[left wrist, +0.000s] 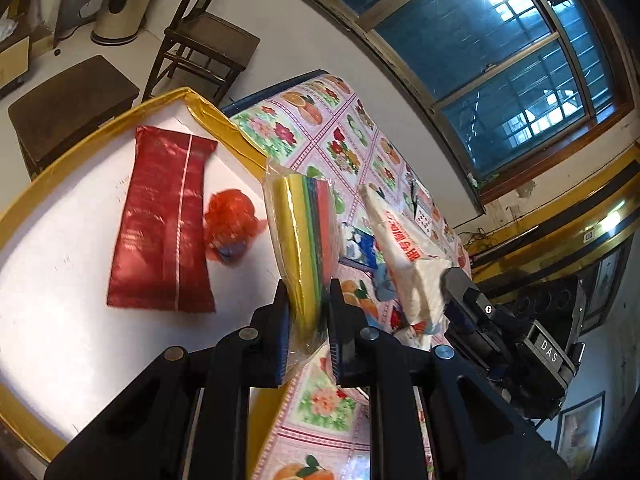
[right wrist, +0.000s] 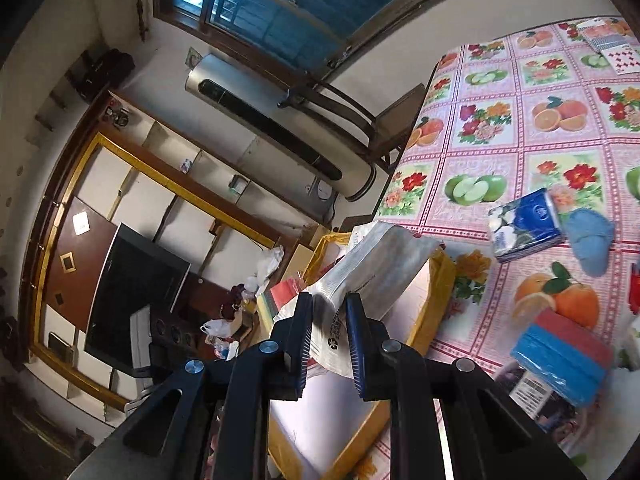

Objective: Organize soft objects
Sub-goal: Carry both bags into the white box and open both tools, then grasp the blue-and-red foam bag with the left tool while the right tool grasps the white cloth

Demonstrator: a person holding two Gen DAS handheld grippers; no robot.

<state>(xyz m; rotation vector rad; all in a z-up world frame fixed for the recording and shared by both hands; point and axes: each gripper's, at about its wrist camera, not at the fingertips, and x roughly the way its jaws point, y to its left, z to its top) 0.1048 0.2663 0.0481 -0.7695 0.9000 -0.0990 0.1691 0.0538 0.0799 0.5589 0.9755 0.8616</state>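
Inside the gold-rimmed tray (left wrist: 100, 124), white floor lay bare at 7 to 9 o'clock of the red pouch (left wrist: 164, 224). The red mesh ball (left wrist: 230, 220) crowded its 3 o'clock side. The counter (right wrist: 496, 160) stood open at 12 o'clock beyond the tissue pack (right wrist: 524, 226).

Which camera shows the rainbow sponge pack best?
The left wrist view: the sponge pack fills the middle, colour stripes clear, pinched in the left tool. The right wrist view shows only a corner of it behind the right tool.

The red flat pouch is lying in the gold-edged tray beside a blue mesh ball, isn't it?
Not quite: the mesh ball is red-orange, not blue. The left wrist view shows it lying beside the red flat pouch on the white floor of the gold-edged tray.
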